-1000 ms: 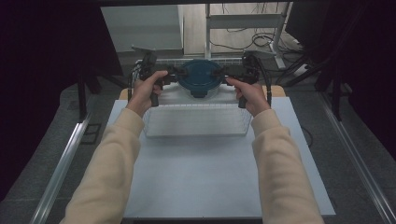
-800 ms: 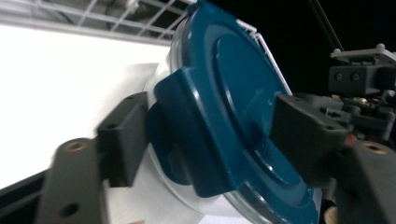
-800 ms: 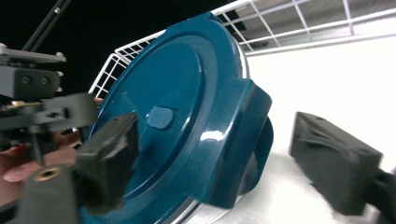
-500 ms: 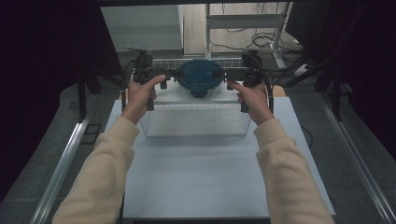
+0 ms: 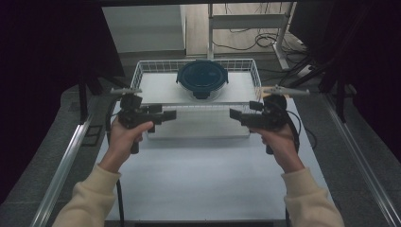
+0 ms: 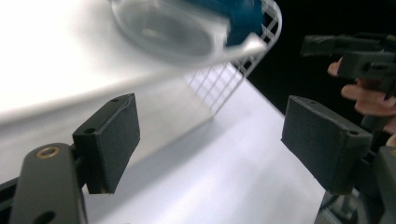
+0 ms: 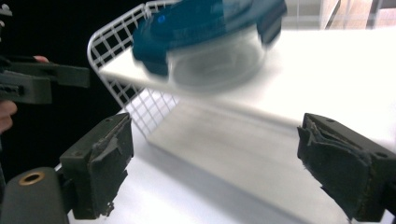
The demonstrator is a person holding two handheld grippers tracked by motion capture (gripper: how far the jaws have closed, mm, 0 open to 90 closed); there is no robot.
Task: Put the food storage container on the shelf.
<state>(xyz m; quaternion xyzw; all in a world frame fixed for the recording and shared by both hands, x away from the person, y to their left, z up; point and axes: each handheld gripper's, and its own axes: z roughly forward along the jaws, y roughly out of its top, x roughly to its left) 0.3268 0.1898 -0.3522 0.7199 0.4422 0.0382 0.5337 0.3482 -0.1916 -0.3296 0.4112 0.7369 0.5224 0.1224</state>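
A dim work room around a pale blue-grey rectangular table top point(image 5: 208, 179), lit mainly from beyond its far end.

Beyond the far end of the table lies a light wooden floor strip point(image 5: 246, 40) where loose black cables point(image 5: 241, 45) curl, and the white metal frame legs point(image 5: 246, 21) of another piece of furniture stand on it. To the far left of the table sits a pale grey-white panel point(image 5: 142, 30), brightly lit. Left and right of the table the room falls into near-black shadow. Along both long sides of the table run silvery aluminium rails point(image 5: 61, 165), and under them is dark grey floor point(image 5: 28, 175).
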